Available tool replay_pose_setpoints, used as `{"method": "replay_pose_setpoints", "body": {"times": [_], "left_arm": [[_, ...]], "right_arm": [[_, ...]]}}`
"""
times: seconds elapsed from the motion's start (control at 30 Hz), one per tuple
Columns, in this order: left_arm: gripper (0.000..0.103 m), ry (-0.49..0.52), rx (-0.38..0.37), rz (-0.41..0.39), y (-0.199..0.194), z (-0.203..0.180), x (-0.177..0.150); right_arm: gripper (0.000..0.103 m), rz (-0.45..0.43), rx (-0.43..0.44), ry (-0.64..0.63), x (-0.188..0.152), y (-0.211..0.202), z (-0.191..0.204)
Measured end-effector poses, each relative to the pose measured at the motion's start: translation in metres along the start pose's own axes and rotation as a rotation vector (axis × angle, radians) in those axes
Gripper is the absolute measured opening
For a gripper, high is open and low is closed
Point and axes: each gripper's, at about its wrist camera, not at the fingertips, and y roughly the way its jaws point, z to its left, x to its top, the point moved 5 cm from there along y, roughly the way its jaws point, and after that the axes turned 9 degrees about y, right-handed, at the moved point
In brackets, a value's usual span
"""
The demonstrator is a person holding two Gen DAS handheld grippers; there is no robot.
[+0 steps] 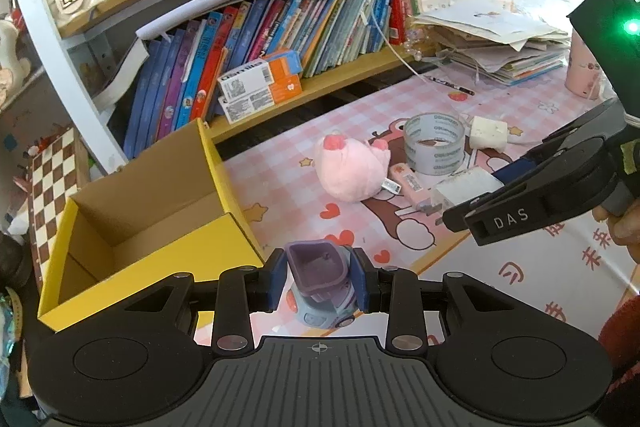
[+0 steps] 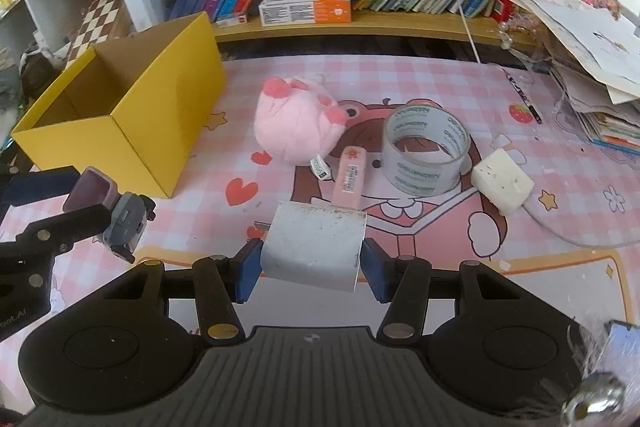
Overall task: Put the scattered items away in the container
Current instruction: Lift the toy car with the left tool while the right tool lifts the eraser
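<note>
With the left gripper [image 1: 320, 283] clamped on the toy truck [image 1: 320, 287] at lower centre and the right gripper [image 2: 312, 267] seemingly pinching the white charger [image 2: 316, 247], either could snag the yellow box [image 1: 132, 247] rim at left, spilling its load.

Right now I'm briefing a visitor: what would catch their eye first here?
Probably the yellow box, open at the left of the pink checked mat. Next, the fluffy pink plush mid-mat beside the tape roll. Then each gripper's load: left gripper on a toy truck, right gripper on a white charger.
</note>
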Motion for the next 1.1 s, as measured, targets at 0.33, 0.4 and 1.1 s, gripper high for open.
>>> {"method": "replay_pose_setpoints", "body": {"times": [0.33,0.4,1.1], "left_arm": [[0.033,0.013,-0.043,-0.025,-0.005,0.005,-0.003],[0.033,0.017,-0.045,-0.029,-0.008,0.008,-0.005],[0.033,0.016,-0.067,-0.088,-0.032,0.046,-0.033]], "right_arm": [[0.051,-0.007,-0.032,0.019,-0.005,-0.006,0.013],[0.051,-0.009,-0.038,0.022,-0.006,-0.007,0.016],[0.051,-0.034,-0.092,0.060,-0.019,-0.016,0.059]]}}
